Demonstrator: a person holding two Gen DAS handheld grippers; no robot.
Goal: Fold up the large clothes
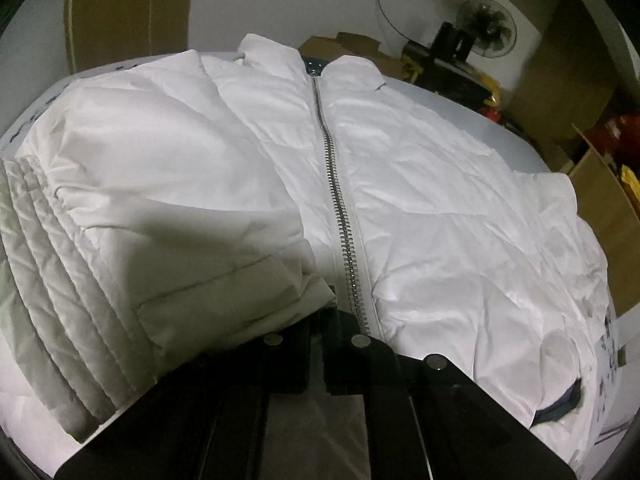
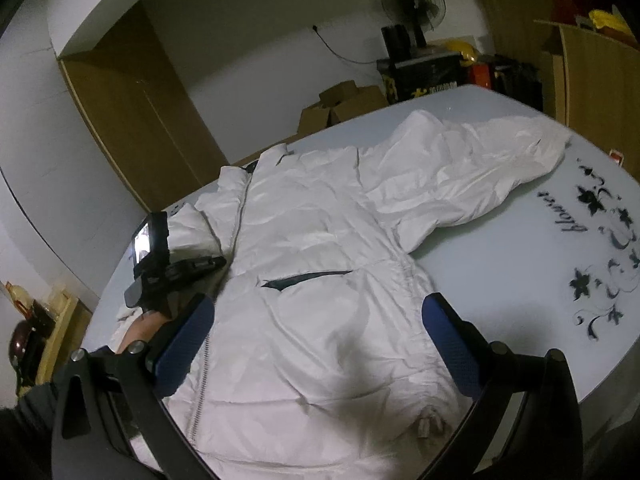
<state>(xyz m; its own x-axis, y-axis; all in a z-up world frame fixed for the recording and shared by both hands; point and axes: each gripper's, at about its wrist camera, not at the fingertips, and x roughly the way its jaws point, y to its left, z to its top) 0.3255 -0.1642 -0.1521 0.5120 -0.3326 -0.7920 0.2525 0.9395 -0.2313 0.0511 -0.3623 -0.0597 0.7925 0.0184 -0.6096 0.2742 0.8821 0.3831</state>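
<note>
A white padded jacket (image 1: 440,200) lies front up on a pale table (image 2: 500,300), its metal zipper (image 1: 336,184) closed from collar to hem. One sleeve (image 1: 168,184) is folded across the chest, and its cuff (image 1: 240,292) ends at my left gripper (image 1: 326,312), whose black fingers are shut on the cuff's edge. In the right wrist view the left gripper (image 2: 208,263) rests low over that folded sleeve. The other sleeve (image 2: 472,168) lies spread out to the right. My right gripper (image 2: 320,344) hovers open above the jacket's lower body, its blue pads (image 2: 452,348) wide apart and holding nothing.
The table carries a black flower print (image 2: 592,240) on its right part. Cardboard boxes (image 2: 340,108), a fan (image 2: 412,4) on a black unit and a yellow helmet (image 2: 460,50) stand behind it. Wooden wardrobe doors (image 2: 132,128) line the left wall.
</note>
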